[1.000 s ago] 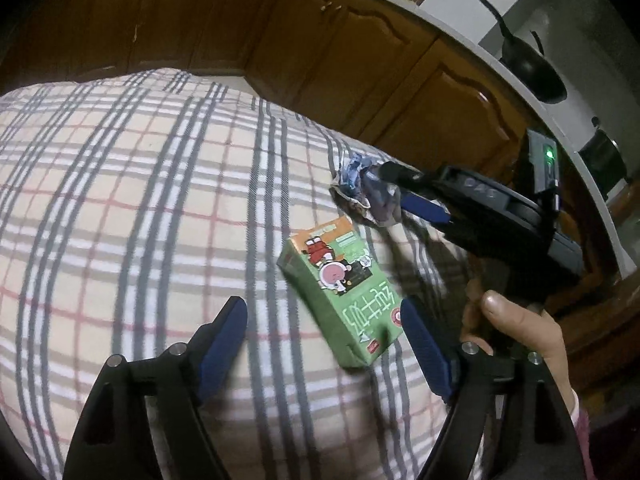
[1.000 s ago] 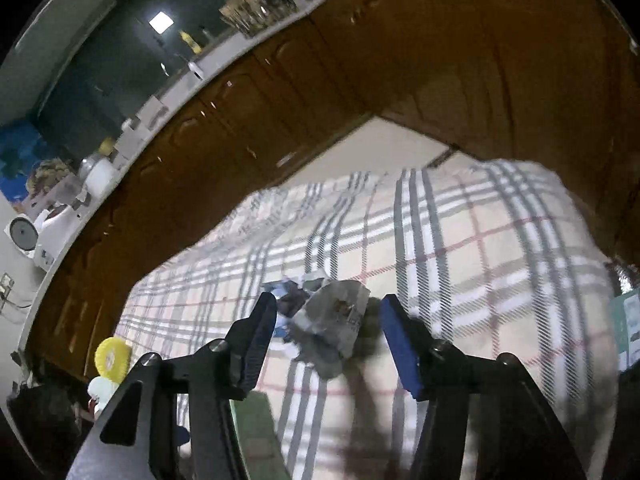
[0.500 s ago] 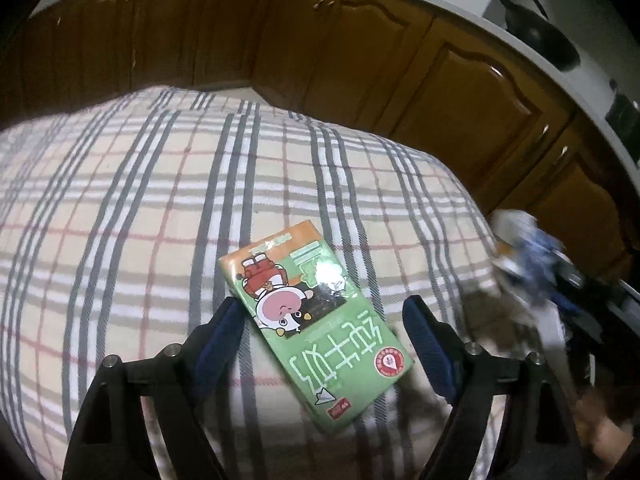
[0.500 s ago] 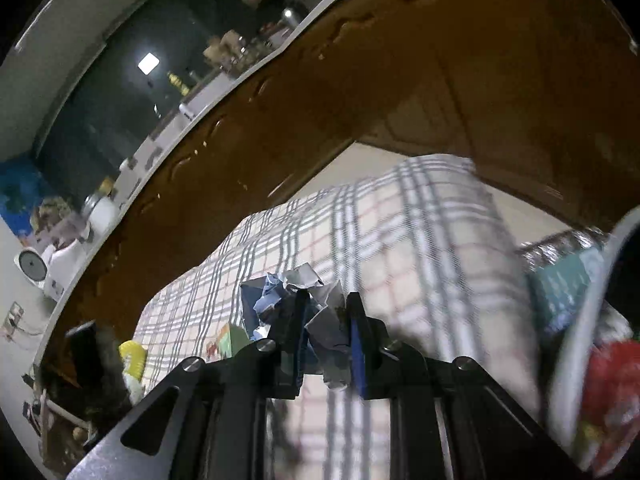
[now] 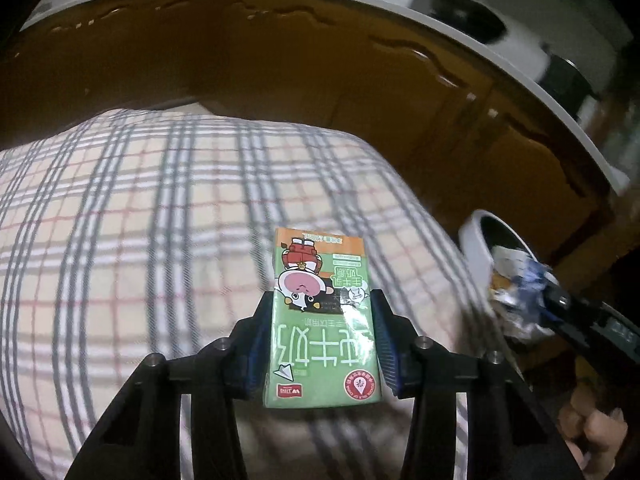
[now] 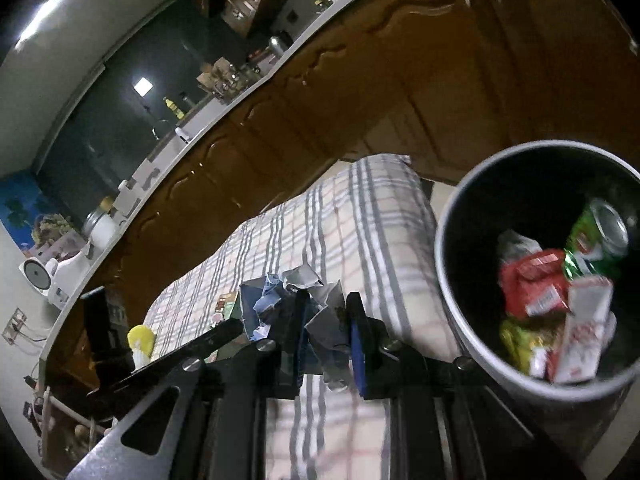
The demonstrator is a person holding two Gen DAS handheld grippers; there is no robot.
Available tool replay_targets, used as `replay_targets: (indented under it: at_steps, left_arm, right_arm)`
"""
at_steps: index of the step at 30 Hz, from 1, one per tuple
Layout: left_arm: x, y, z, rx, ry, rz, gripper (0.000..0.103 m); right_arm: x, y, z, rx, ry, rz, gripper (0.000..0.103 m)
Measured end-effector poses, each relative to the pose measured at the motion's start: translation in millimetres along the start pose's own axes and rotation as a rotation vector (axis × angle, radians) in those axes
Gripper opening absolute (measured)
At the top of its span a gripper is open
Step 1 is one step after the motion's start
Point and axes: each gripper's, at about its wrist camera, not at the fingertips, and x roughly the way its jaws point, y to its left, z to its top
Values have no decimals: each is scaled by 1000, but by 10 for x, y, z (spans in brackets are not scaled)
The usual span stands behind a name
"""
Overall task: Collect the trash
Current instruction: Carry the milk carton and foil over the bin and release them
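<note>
The trash bin (image 6: pixel 452 264), a round grey can with a dark inside, is the landmark for everything here. It stands off the edge of the plaid tablecloth (image 5: pixel 120 220), and it already holds a green drink can (image 6: pixel 596 236), a red wrapper (image 6: pixel 532 284) and a white and red carton (image 6: pixel 580 336).

The right gripper (image 6: pixel 324 332) is pinched on a crumpled paper wad (image 6: pixel 288 300) of grey and blue, carried in the air just left of the bin's rim. From this gripper the bin mouth lies to the right and slightly ahead, so the coming move is, I judge, a short sideways carry over the rim and then a release.

The left gripper (image 5: pixel 320 340) is clamped on a green milk carton (image 5: pixel 320 320), its pads pressed on the two narrow sides. The carton's long axis runs straight forward along the fingers, its cow picture at the far end. In the left wrist view the bin (image 5: pixel 474 240) sits to the right of the carton, with the right gripper (image 5: pixel 536 300) and its wad (image 5: pixel 516 292) over the near rim. The right hand is clearly nearer the bin; the left has farther to travel and, as I see it, should follow after
</note>
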Motion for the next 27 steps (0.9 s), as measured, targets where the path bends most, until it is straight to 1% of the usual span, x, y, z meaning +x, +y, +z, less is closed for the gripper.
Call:
replay_targets:
  at_steps: [6,12,17,22,27]
  left_arm:
    - [-144,-348,-160,84,16,-52,44]
    - [-226,-568,-225,128,23,-83,44]
    - [-224,-720,-244,155,28,-93,44]
    - [-256,-871,-242,180,27,-97,44]
    - [-207,-1030,-225,201,27,-103,44]
  right_arm:
    - [-256,-89,-139,6,-21,-26,18]
    - [-480,-209,-227,19,-49,-47,18]
    - [-653,-324,-289,31,-75,-64,18]
    - [-763,-430,-289,38,-98,-81,18]
    - [-868,-526,-279,47,-123,-94,18]
